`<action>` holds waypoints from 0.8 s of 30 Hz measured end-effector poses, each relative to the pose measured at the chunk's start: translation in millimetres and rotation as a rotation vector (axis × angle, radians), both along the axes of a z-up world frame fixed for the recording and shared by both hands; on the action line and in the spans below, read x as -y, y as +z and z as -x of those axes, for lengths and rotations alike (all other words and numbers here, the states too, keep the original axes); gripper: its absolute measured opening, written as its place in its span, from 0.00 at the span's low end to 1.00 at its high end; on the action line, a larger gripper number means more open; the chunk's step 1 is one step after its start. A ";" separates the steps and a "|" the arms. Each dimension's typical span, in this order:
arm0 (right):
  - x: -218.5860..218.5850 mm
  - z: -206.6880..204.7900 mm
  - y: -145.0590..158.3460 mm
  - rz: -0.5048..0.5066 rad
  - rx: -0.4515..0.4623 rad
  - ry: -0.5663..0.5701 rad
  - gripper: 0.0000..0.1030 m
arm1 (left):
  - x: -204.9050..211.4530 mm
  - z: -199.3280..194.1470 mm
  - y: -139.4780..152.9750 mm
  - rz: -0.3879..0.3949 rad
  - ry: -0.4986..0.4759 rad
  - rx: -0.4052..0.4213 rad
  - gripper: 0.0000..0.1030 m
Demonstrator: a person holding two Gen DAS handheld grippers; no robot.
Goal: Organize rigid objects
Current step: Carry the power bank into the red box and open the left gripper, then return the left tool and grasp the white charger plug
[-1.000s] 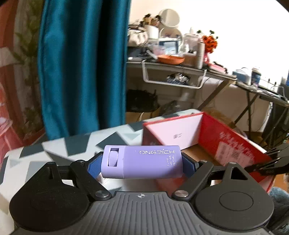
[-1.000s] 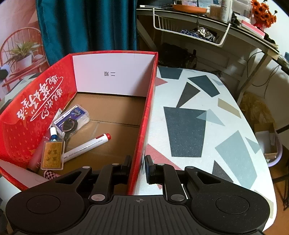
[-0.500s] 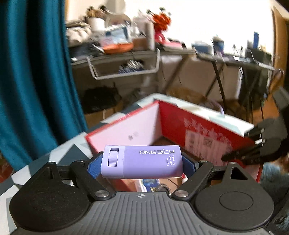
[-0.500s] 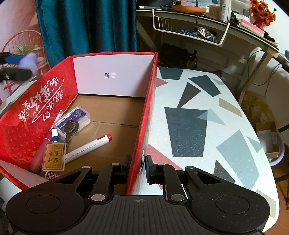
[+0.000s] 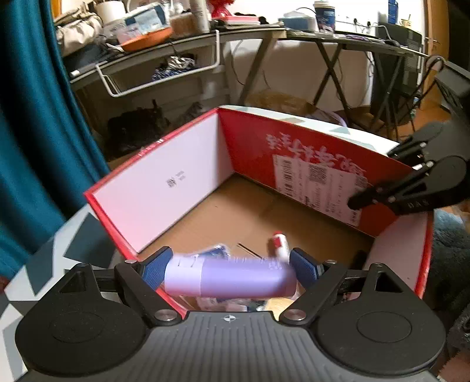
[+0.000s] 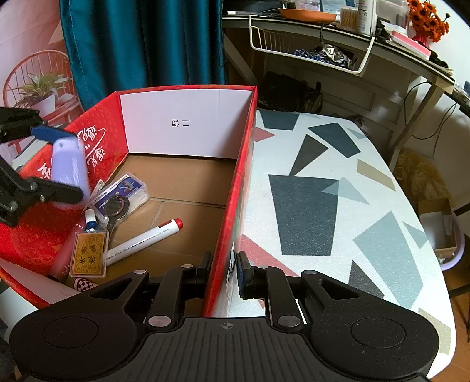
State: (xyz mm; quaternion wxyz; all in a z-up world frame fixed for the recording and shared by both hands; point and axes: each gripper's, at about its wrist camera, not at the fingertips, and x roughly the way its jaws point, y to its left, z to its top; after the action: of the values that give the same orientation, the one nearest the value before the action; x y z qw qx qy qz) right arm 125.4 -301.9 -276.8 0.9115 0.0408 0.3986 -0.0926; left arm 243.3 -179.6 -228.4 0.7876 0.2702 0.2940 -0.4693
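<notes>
My left gripper [image 5: 229,264] points steeply down over the near corner of the red box [image 6: 188,117]. The purple case [image 5: 229,279] lies crosswise between its blue pads [image 5: 154,270], gripped by the ends (it is blurred and a little tilted, so I can't vouch for how firm the right pad's contact is). From the right wrist camera the case hangs above the box's left wall.

My right gripper [image 6: 224,264] also angles downward, its jaws pinched shut on the box's right wall, one finger inside and one outside.

The box has a brown cardboard floor and one white inner end wall. Along its left side lie a white marker [image 6: 147,239] with a red cap, a yellow card [image 6: 88,254] in a clear sleeve, a clear plastic packet [image 6: 123,188] with a blue insert, and a dark ring [image 6: 116,205] resting on it.

The box sits on a white table [image 6: 308,182] patterned with grey, red and tan shapes. Behind it hangs a teal curtain [image 6: 141,44], beside a cluttered desk with a white wire basket [image 6: 308,55] slung under it and orange flowers [image 6: 429,20] on top.
</notes>
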 end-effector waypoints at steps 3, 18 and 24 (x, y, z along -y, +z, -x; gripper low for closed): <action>0.0 0.0 0.0 0.000 0.000 0.000 0.15 | 2.0 5.4 -0.9 -0.016 -0.011 0.009 0.78; -0.4 -0.2 -0.5 0.000 -0.003 0.001 0.15 | -69.7 -46.8 56.6 0.270 0.274 0.057 0.95; -0.4 -0.1 -0.6 0.000 -0.001 0.000 0.15 | -114.0 -88.7 54.6 0.306 0.463 0.083 1.00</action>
State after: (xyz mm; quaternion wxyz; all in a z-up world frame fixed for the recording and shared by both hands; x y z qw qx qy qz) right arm 125.5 -301.5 -277.4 0.9113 0.0409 0.3992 -0.0925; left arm 332.1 -65.6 -173.9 0.9169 0.0927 0.2411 -0.3043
